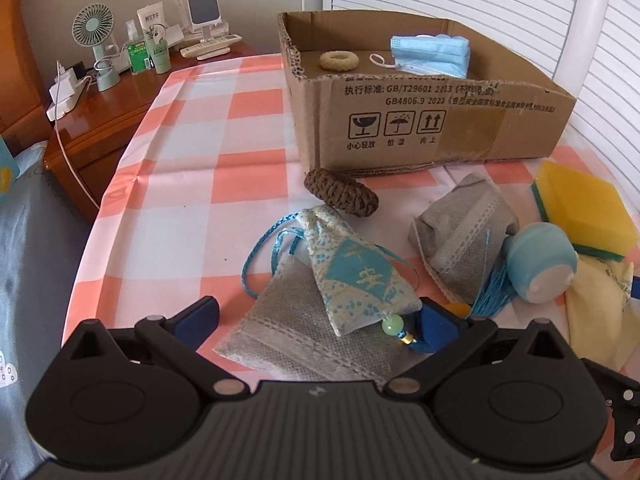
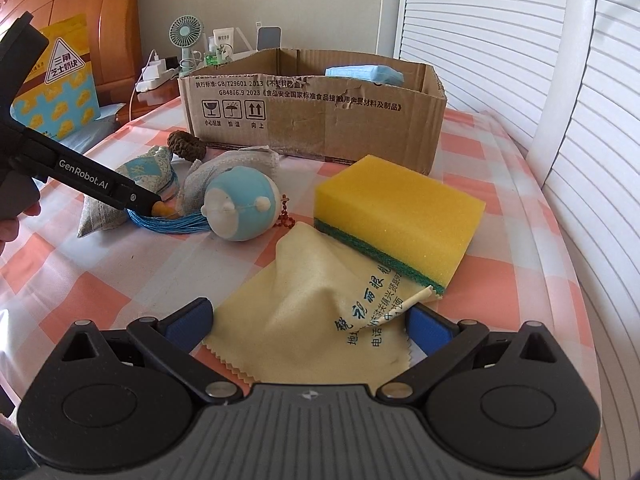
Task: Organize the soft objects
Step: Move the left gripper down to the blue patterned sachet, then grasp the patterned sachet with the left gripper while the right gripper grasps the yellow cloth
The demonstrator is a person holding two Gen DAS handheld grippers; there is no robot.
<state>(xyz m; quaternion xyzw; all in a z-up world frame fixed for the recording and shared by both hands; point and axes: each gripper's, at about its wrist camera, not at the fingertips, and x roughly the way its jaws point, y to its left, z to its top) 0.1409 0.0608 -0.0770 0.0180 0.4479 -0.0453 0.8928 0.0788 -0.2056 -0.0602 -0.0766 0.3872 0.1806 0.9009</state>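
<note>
My left gripper (image 1: 320,316) is open, its jaws on either side of a grey fabric pouch (image 1: 304,332) with a blue patterned sachet (image 1: 352,280) lying on it. A second grey pouch (image 1: 464,236), a brown braided ring (image 1: 340,192), a blue-white plush ball (image 1: 540,264) and a yellow sponge (image 1: 584,208) lie nearby. The cardboard box (image 1: 440,120) holds a blue face mask (image 1: 432,54) and a beige ring (image 1: 340,60). My right gripper (image 2: 310,320) is open around a pale yellow cloth (image 2: 316,300), beside the sponge (image 2: 400,216) and plush ball (image 2: 240,208).
The checked tablecloth (image 1: 200,152) covers the table. A wooden nightstand (image 1: 120,96) at the left carries a fan, bottles and chargers. White slatted doors (image 2: 520,40) and a white pole stand behind and to the right. The left gripper's arm (image 2: 80,176) crosses the right wrist view.
</note>
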